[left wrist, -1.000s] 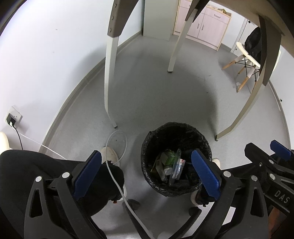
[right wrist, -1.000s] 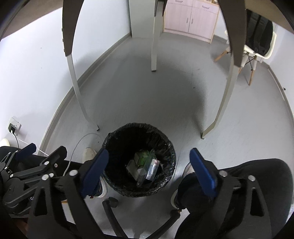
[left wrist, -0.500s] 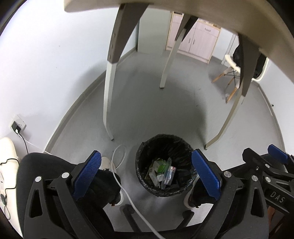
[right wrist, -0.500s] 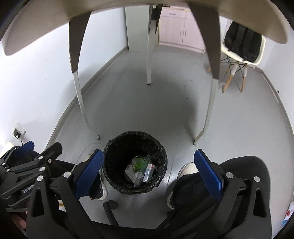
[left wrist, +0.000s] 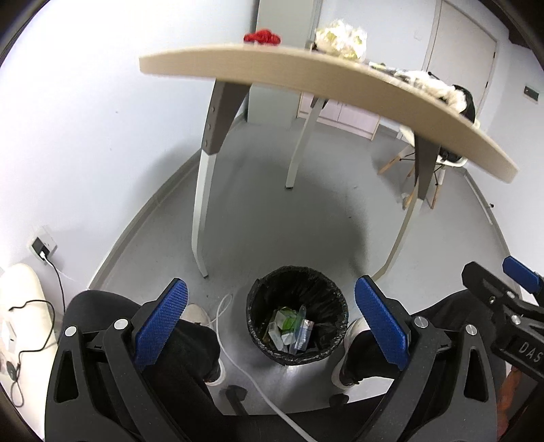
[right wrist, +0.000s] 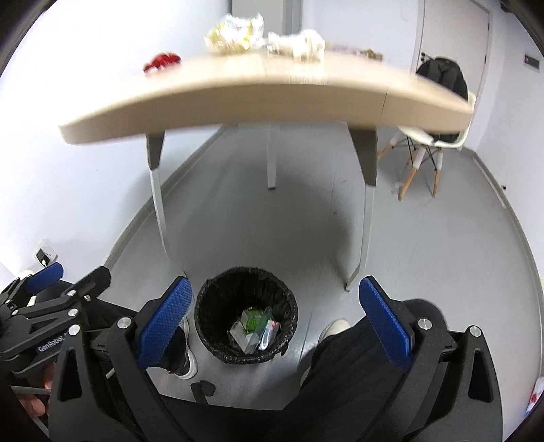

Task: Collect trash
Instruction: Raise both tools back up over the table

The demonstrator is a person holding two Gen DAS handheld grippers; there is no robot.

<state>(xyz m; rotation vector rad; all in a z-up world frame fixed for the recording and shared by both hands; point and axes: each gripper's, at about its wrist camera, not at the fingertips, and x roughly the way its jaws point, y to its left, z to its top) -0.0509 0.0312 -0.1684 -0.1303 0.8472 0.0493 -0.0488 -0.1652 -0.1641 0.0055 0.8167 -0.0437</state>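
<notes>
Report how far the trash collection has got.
Done: the black-lined bin on the floor already holds several wrappers and a clear bottle. In hand: nothing; the left hand-held gripper and right hand-held gripper are both open and empty above the bin. Left: the red scrap, yellowish crumpled wrapper and white crumpled paper lie on the table.

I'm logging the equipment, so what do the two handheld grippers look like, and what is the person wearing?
Both the left gripper and the right gripper have black angular frames with silver screws and blue textured finger pads. White lettering marks each body: "DAS" and "GenRobot". The person wears black trousers and white shoes.
</notes>
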